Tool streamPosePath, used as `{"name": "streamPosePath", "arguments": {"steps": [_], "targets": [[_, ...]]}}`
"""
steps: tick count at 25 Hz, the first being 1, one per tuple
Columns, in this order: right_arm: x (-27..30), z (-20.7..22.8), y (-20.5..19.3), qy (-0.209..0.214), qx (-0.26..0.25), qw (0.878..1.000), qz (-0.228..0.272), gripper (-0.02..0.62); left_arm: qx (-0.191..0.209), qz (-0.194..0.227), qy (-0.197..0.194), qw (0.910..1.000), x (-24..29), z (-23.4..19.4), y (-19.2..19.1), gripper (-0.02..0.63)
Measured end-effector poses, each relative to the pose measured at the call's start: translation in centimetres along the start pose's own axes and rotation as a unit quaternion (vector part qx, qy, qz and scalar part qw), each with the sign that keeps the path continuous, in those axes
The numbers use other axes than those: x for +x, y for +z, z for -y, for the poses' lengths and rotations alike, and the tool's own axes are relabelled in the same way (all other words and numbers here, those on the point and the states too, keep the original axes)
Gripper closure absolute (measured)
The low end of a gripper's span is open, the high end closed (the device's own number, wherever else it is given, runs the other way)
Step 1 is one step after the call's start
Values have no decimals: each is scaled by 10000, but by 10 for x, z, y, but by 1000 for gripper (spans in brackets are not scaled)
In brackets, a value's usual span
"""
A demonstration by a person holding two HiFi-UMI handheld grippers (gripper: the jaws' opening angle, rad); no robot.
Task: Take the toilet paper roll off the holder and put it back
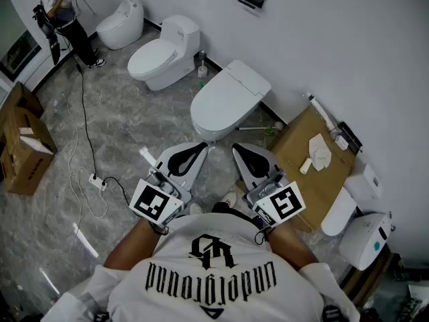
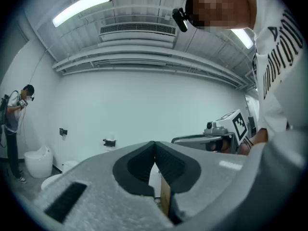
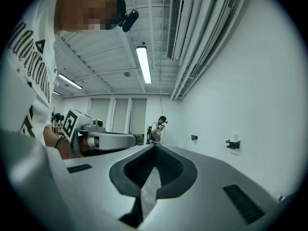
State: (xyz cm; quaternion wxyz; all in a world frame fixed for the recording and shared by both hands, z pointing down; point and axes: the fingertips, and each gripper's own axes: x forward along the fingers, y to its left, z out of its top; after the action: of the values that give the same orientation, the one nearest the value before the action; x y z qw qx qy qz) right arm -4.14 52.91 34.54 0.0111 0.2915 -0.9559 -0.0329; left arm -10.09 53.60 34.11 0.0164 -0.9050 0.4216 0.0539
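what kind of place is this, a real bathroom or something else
Probably a showroom or test room for bathroom fittings, not a home bathroom. Several toilets stand side by side along one wall with no partitions, a roll holder hangs on it, and cardboard boxes sit on the floor.

Person in a white short-sleeved T-shirt (image 1: 201,294) with black gothic lettering (image 1: 211,276) and a black emblem (image 1: 213,250), a small black camera (image 2: 179,19) worn at the head; the left gripper (image 1: 203,147) and right gripper (image 1: 236,149) have pale grey jaws, black ribbed pads (image 2: 139,165) and a white cube (image 1: 155,203) with black square markers
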Motion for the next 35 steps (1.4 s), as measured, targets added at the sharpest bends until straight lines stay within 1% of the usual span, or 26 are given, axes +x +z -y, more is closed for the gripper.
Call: {"name": "streamPosePath", "arguments": {"steps": [10, 19, 23, 26, 35], "targets": [[19, -9, 1, 73, 89, 9999, 63, 583, -20, -29, 70, 10000, -12, -19, -2, 592], [40, 21, -10, 94, 255, 9996, 122, 583, -16, -193, 226, 9996, 6, -48, -15, 592], [50, 48, -18, 87, 347, 9993, 109, 583, -20, -236, 212, 9995, 30, -59, -21, 592], [61, 75, -23, 59, 407, 9991, 59, 583, -47, -273, 225, 9994, 53, -75, -24, 592], [78, 179, -38, -32, 489, 9988, -36, 583, -138, -370, 153, 9991, 153, -109, -43, 592]]}}
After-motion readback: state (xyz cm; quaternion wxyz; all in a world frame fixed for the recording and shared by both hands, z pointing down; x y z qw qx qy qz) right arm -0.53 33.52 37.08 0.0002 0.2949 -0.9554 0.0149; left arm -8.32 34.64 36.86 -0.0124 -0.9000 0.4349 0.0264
